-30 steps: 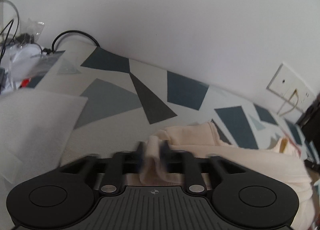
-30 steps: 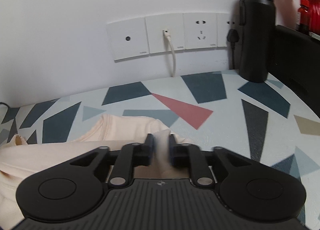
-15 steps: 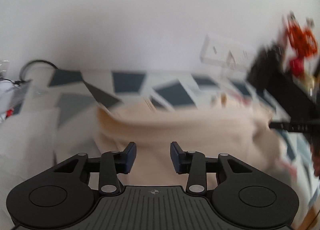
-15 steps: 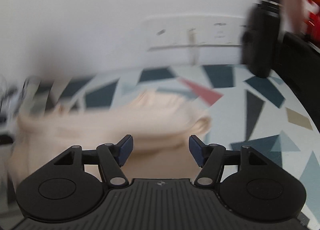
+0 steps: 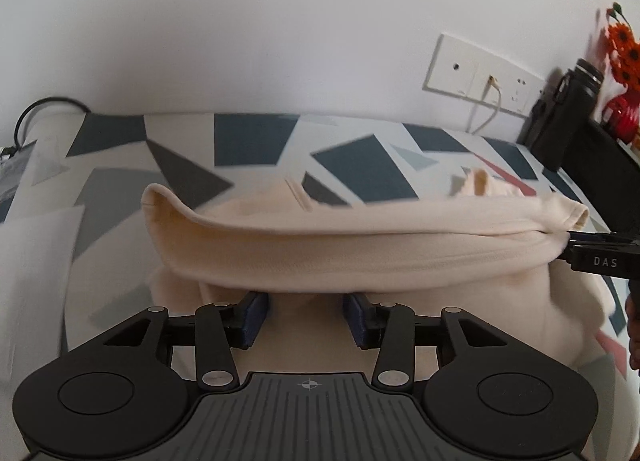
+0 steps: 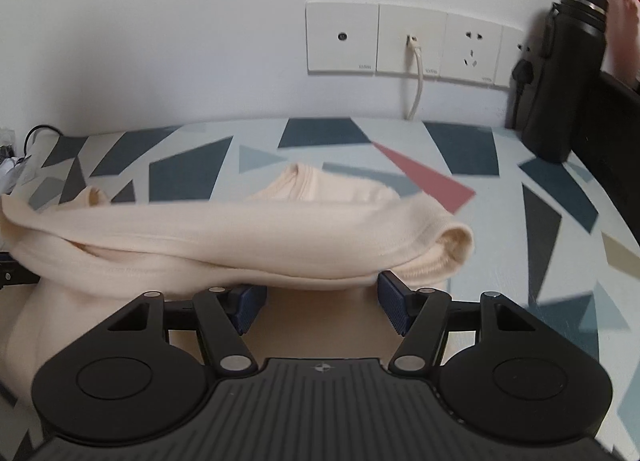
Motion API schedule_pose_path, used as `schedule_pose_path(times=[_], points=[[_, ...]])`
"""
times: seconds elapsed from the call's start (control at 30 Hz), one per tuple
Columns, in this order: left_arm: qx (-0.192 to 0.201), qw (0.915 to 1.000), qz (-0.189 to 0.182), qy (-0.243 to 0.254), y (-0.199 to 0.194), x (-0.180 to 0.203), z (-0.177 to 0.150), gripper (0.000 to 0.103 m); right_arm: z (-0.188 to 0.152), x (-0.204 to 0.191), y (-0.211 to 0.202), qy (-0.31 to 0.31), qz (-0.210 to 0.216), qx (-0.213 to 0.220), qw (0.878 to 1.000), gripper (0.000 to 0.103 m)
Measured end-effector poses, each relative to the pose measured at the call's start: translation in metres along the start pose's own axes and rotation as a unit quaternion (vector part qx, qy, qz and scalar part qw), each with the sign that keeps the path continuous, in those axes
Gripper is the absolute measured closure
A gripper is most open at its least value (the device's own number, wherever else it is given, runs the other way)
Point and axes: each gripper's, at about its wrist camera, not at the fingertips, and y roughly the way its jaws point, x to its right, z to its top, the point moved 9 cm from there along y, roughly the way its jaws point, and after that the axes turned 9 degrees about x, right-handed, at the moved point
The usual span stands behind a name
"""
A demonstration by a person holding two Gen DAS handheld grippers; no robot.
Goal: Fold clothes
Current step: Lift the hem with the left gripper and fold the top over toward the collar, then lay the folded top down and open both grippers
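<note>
Cream knit cloth, the garment point(image 5: 360, 245), lies bunched in a thick fold across the patterned worktop point(image 5: 248, 145), just ahead of both my grippers. My left gripper point(image 5: 306, 317) tilts down toward it, fingers point(image 5: 252, 317) parted and opening, nothing pinched between them; the fold's lower edge drapes over their tips. My right gripper point(image 6: 322, 301) also slants down, its fingers point(image 6: 394, 301) spread wider, no cloth gripped, the fold overhanging their tips too. Beyond the garment, by the wall, stands a black bottle point(image 6: 560, 77) beside the socket panel point(image 6: 412, 41). The garment's far side is hidden behind the fold. At the garment's right end in my left view, my right gripper reads "DAS" point(image 5: 604, 261).
</note>
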Motion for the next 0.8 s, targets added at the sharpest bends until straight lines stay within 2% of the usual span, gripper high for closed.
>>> schedule_pose_path(times=[0.1, 0.13, 0.2, 0.27, 0.3, 0.33, 0.4, 0.43, 0.53, 0.57, 0.6, 0.63, 0.8], points=[[0.027, 0.9993, 0.018, -0.019, 0.015, -0.014, 0.030, 0.061, 0.022, 0.010, 0.020, 0.022, -0.003, 0.012, 1.000, 0.040], [0.044, 0.9980, 0.034, -0.029, 0.018, -0.022, 0.041, 0.051, 0.033, 0.017, 0.026, 0.037, -0.013, 0.025, 0.999, 0.040], [0.077, 0.9936, 0.066, -0.049, 0.022, -0.038, 0.062, 0.039, 0.052, 0.031, 0.033, 0.075, -0.038, 0.054, 0.995, 0.040], [0.086, 0.9924, 0.069, -0.054, 0.020, -0.045, 0.073, 0.036, 0.063, 0.042, 0.032, 0.100, -0.043, 0.069, 0.992, 0.036], [0.084, 0.9933, 0.062, -0.050, 0.018, -0.046, 0.074, 0.027, 0.066, 0.045, 0.029, 0.108, -0.039, 0.071, 0.991, 0.034], [0.081, 0.9940, 0.057, -0.047, 0.014, -0.047, 0.072, 0.014, 0.070, 0.048, 0.027, 0.115, -0.034, 0.073, 0.990, 0.028], [0.075, 0.9945, 0.059, -0.044, 0.004, -0.052, 0.060, 0.001, 0.068, 0.052, 0.021, 0.114, -0.026, 0.072, 0.990, 0.018], [0.067, 0.9950, 0.060, -0.044, 0.001, -0.055, 0.052, 0.001, 0.064, 0.053, 0.017, 0.109, -0.021, 0.069, 0.991, 0.014], [0.035, 0.9964, 0.058, -0.052, 0.000, -0.057, 0.030, 0.003, 0.043, 0.053, 0.013, 0.084, -0.013, 0.043, 0.995, 0.014], [0.029, 0.9969, 0.053, -0.051, -0.001, -0.055, 0.026, 0.006, 0.037, 0.051, 0.013, 0.078, -0.015, 0.033, 0.996, 0.014], [0.025, 0.9974, 0.045, -0.049, 0.000, -0.051, 0.025, 0.015, 0.032, 0.049, 0.013, 0.079, -0.012, 0.028, 0.996, 0.014], [0.024, 0.9983, 0.033, -0.041, 0.000, -0.044, 0.027, 0.021, 0.029, 0.046, 0.013, 0.081, -0.009, 0.024, 0.996, 0.014], [0.012, 0.9981, -0.045, 0.040, 0.017, 0.020, 0.038, 0.022, 0.026, 0.032, 0.018, 0.089, -0.007, 0.020, 0.996, 0.014]])
